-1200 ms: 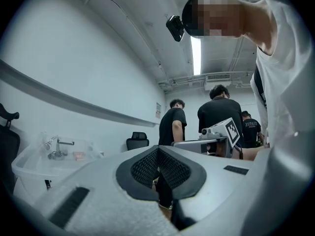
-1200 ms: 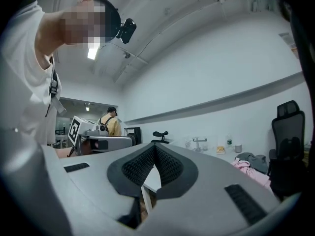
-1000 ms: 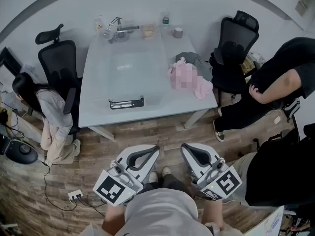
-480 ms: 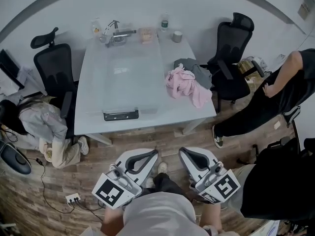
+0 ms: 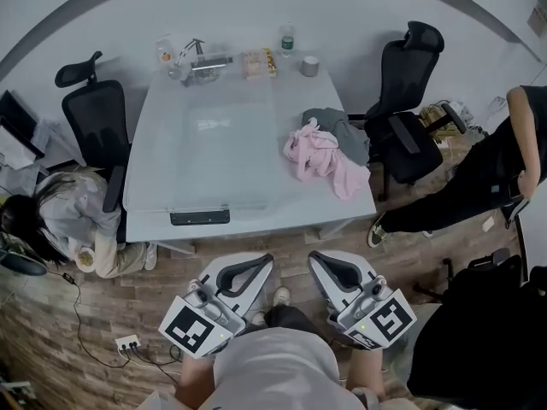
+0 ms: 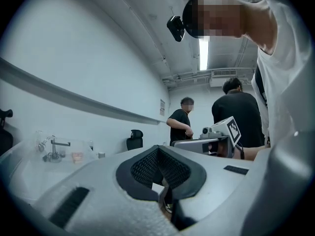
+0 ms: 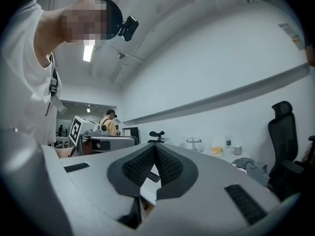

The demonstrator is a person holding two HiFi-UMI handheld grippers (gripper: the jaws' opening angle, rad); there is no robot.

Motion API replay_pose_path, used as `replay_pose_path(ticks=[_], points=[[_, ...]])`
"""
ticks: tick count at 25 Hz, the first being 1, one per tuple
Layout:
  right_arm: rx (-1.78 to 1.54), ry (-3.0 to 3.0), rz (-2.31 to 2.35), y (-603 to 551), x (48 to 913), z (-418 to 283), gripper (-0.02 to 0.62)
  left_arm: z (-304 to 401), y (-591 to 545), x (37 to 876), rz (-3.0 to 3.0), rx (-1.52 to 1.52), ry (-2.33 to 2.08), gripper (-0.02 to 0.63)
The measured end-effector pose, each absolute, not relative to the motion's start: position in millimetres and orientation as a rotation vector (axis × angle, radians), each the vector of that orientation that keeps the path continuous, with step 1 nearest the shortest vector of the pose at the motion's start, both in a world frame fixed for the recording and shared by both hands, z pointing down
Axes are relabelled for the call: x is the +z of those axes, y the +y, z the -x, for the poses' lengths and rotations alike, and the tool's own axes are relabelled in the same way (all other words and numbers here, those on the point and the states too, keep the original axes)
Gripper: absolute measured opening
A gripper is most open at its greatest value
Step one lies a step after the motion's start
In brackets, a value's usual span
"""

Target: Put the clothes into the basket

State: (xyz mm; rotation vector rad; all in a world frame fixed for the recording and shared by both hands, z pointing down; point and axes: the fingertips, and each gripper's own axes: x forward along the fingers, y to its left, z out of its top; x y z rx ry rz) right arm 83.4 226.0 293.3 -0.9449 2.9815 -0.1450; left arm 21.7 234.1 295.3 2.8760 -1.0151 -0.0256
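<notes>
A pink garment (image 5: 318, 155) lies crumpled on the right side of the white table (image 5: 299, 203), with a grey garment (image 5: 335, 121) behind it, also seen in the right gripper view (image 7: 248, 165). A large clear basket (image 5: 224, 205) with a dark handle on its near rim stands on the table's middle and left. My left gripper (image 5: 260, 264) and right gripper (image 5: 317, 260) hang side by side over the wooden floor, short of the table's near edge. Both are shut with nothing between their pads (image 6: 157, 150) (image 7: 154, 147).
Black office chairs stand at the table's left (image 5: 96, 118) and right (image 5: 408, 75). A person (image 5: 73, 220) crouches at the left, and another in black (image 5: 487, 169) stands at the right. A faucet fixture (image 5: 198, 61), a bottle (image 5: 287, 39) and a tape roll (image 5: 308, 65) line the far edge.
The person at the left has bent lower to the floor and the person at the right has stepped further right. Both grippers keep their place, shut.
</notes>
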Motion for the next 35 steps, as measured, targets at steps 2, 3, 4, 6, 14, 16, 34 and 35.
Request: replay_pose_path(ticks=[2, 3, 4, 6, 14, 16, 34, 35], points=[[-0.144, 2.987, 0.928, 218.5, 292.8, -88.6, 0.005, -26.9, 224.9, 292.7, -2.876, -0.024, -1.033, 0.006], [-0.143, 2.989, 0.919, 214.8, 292.4, -91.1, 0.005, -29.5, 220.8, 291.3, -2.878, -0.024, -1.042, 0.006], [-0.142, 2.991, 0.908, 211.1, 292.0, -93.2, 0.005, -31.7, 217.2, 290.1, -2.879, -0.024, -1.052, 0.006], [-0.139, 2.993, 0.888, 203.4, 291.2, -95.8, 0.005, -34.7, 210.4, 288.7, -2.878, -0.022, -1.068, 0.006], [-0.139, 2.992, 0.856, 171.3, 291.3, -99.1, 0.003, -42.6, 180.9, 288.5, -2.883, -0.004, -1.073, 0.006], [-0.147, 2.994, 0.857, 161.8, 293.6, -98.3, 0.005, -42.7, 172.4, 290.4, -2.885, -0.003, -1.064, 0.006], [-0.174, 2.996, 0.982, 61.1, 302.5, -76.8, 0.005, -22.0, 69.8, 303.5, -2.886, -0.008, -0.932, 0.006], [-0.173, 2.997, 0.99, 56.7, 302.7, -74.8, 0.005, -20.0, 65.6, 304.1, -2.885, -0.006, -0.925, 0.006]])
